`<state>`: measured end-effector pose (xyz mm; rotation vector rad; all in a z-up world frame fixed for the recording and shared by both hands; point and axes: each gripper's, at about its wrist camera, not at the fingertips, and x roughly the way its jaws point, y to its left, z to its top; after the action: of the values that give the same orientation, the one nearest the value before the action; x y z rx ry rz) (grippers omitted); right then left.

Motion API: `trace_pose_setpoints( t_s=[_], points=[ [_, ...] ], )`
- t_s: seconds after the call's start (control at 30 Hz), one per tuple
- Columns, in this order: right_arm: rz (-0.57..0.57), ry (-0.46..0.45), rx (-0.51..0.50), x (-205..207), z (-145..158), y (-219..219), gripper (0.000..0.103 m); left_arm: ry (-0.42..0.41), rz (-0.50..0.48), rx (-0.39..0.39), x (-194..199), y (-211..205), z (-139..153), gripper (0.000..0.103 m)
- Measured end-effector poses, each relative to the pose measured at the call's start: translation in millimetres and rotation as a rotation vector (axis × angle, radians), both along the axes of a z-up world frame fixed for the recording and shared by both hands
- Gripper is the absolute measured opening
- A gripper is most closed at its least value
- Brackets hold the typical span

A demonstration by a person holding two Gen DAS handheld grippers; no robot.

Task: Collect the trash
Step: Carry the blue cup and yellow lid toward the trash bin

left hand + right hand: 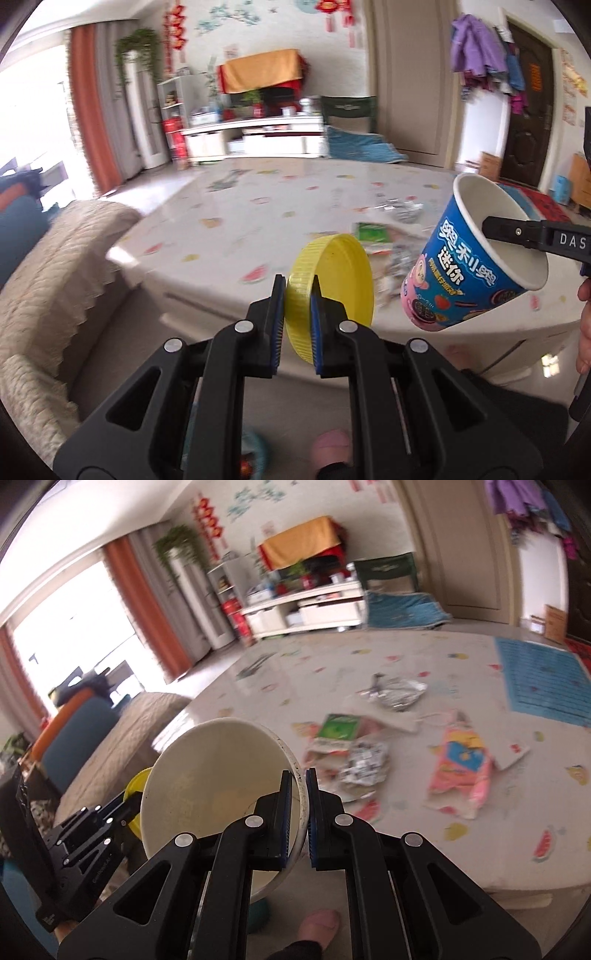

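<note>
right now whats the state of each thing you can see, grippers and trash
left gripper: shut on the yellow lid's rim
yellow lid: held on edge, off the table
right gripper: shut on the snack cup's wall
snack cup: empty, tilted, held in the air
foil wrapper: crumpled, lying on the table
pink wrapper: torn open, lying flat

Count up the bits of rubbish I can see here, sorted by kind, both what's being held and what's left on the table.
Paper snack cups: 1, the blue cup, held by the right tool
Plastic lids: 1, the yellow lid, held by the left tool
Crumpled foil pieces: 2
Printed wrappers: 2, green and pink
Total: 6
</note>
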<state>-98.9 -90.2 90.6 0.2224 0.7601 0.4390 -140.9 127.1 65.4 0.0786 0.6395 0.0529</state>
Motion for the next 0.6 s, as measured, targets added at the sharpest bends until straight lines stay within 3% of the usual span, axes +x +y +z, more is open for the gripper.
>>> trace_pose_setpoints(
  t_s=[0.27,0.43,0.6],
  points=[
    [0.226,0.095,0.011,-27.1,-42.5,124.5,0.008,0.056,0.187,0.011,-43.6,88.9,-22.3,0.011],
    [0.352,0.179,-0.003,-45.5,-84.2,201.1,0.008,0.145,0.306,-0.011,-68.6,142.9,-60.5,0.011],
    [0.408,0.249,-0.040,-55.9,-123.9,249.9,0.008,0.210,0.382,-0.048,-90.7,180.4,-92.7,0.011]
  ],
)
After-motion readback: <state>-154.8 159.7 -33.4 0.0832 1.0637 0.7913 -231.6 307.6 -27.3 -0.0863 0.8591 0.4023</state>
